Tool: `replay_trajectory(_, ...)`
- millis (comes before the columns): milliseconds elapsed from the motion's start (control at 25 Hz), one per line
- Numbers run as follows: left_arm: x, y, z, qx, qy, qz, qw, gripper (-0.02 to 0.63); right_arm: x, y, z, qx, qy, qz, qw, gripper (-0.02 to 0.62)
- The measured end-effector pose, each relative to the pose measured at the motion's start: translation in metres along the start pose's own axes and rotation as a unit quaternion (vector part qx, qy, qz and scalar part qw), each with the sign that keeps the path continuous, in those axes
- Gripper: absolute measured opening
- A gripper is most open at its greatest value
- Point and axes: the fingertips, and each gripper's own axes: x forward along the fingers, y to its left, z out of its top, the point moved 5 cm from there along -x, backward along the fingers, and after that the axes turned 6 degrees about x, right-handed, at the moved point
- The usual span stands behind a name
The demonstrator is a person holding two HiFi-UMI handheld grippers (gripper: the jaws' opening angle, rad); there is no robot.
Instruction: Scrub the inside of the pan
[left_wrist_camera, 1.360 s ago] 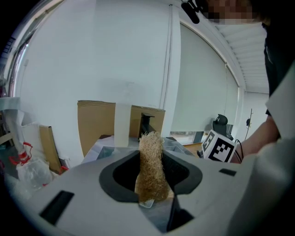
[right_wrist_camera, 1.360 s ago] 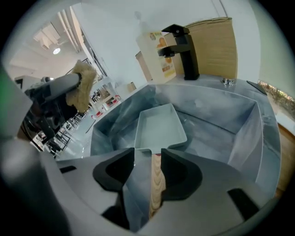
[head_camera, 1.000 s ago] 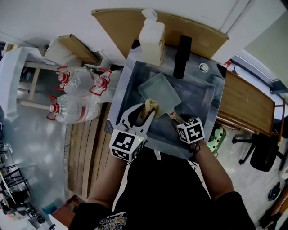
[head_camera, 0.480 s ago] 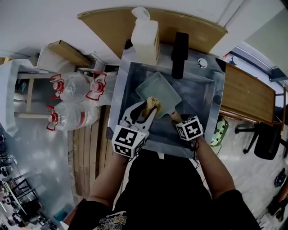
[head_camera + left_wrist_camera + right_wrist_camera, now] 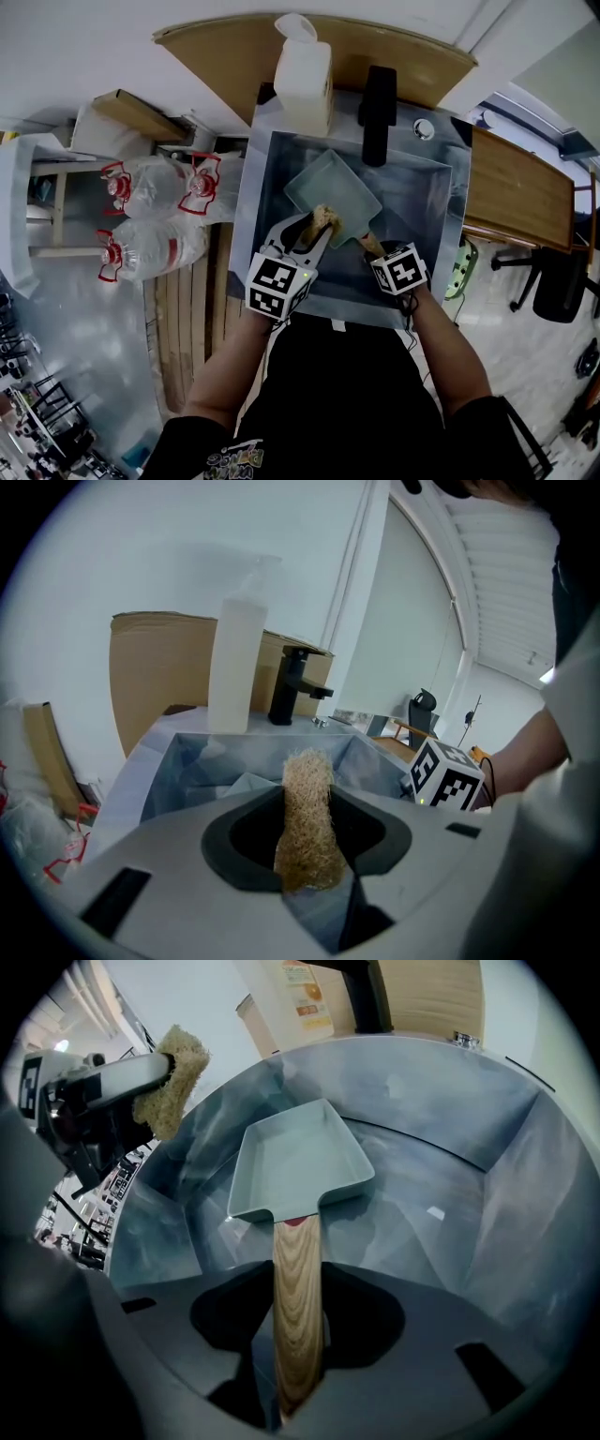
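A square grey-green pan (image 5: 333, 197) with a wooden handle (image 5: 367, 242) lies in the steel sink (image 5: 422, 202). My right gripper (image 5: 375, 251) is at the near end of that handle. In the right gripper view the handle (image 5: 298, 1307) runs between the jaws, which are closing and touch its sides; the pan (image 5: 300, 1162) is just ahead. My left gripper (image 5: 314, 230) is shut on a tan loofah sponge (image 5: 323, 218), held over the pan's near left edge. The sponge (image 5: 305, 817) sticks up between the left jaws and also shows as a tan tuft (image 5: 173, 1077) in the right gripper view.
A black faucet (image 5: 377, 112) and a white pump bottle (image 5: 302, 80) stand behind the sink. Large water bottles (image 5: 150, 211) lie on the floor at the left. A wooden table (image 5: 516, 202) is at the right. Steep sink walls (image 5: 525, 1176) surround the pan.
The left gripper with the sponge has drifted slightly right and closer to the pan. The right gripper has stayed at the handle. The pan has barely shifted.
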Motion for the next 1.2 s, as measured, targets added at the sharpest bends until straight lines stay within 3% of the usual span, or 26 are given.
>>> replay_trajectory(520, 0.054, 0.001, -0.039, 0.007, 0.086, -0.049, 0.9951, 0.144, -0.002, 0.000, 0.001, 0.008, 0.006, -0.005, 1.000, 0.161)
replay_trajectory(800, 0.083, 0.003, -0.065, 0.017, 0.142, -0.047, 0.9886, 0.144, 0.000, -0.001, 0.001, 0.011, 0.013, 0.000, 1.000, 0.161)
replay_trajectory(1200, 0.106, -0.009, -0.080, 0.049, 0.186, -0.055, 0.9797, 0.144, 0.000, -0.001, 0.002, 0.013, 0.019, 0.005, 1.000, 0.161)
